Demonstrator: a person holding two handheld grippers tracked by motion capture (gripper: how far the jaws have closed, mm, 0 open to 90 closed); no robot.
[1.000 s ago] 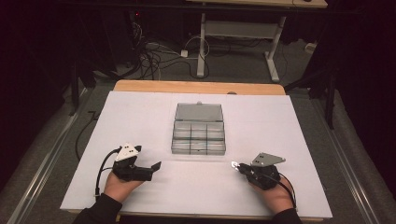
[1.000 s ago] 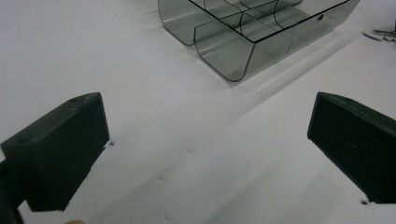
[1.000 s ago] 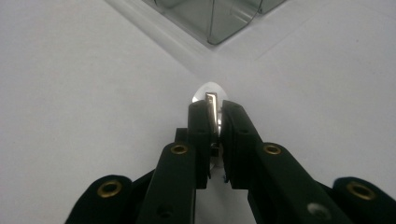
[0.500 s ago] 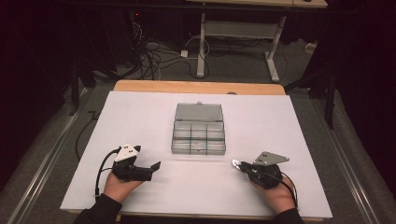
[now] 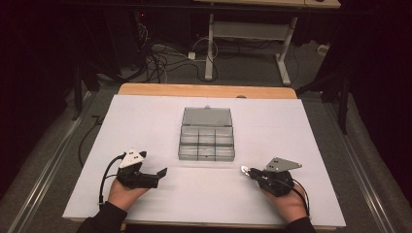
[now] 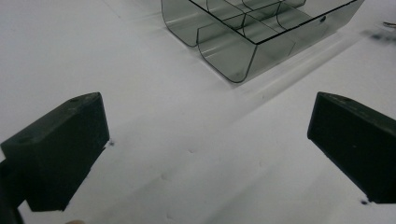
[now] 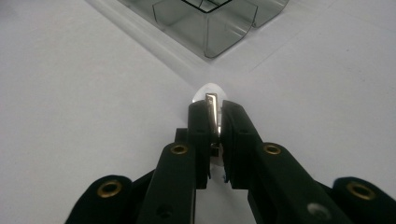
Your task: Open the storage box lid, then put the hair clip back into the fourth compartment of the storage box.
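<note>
- Sitting near the middle of the white tabletop (image 5: 145, 121): a clear grey plastic box (image 5: 206, 141) with its lid lying open on the far side and its compartments divided into a grid.
- Resting on the tabletop well apart from the box, off its near left corner: the left tongs (image 5: 163, 172), held in the person's left hand (image 5: 125, 191).
- Standing wide apart with nothing between them: the two black jaws of the left tongs (image 6: 205, 149), pointing toward the near wall of the box (image 6: 261, 42).
- Lying on the tabletop off the near right corner of the box, tips aimed at that corner: the right tongs (image 5: 246, 171), held in the person's right hand (image 5: 286, 201).
- Pinching a small shiny metal piece (image 7: 212, 112) between nearly closed jaws: the right tongs (image 7: 214, 109).
- Sticking out just past the jaw tips, near the box corner (image 7: 210, 28) but not touching it: the metal piece (image 5: 243, 169), too small to name more exactly.
- Trailing back from each of the tongs toward the near edge of the tabletop: a black cable.
</note>
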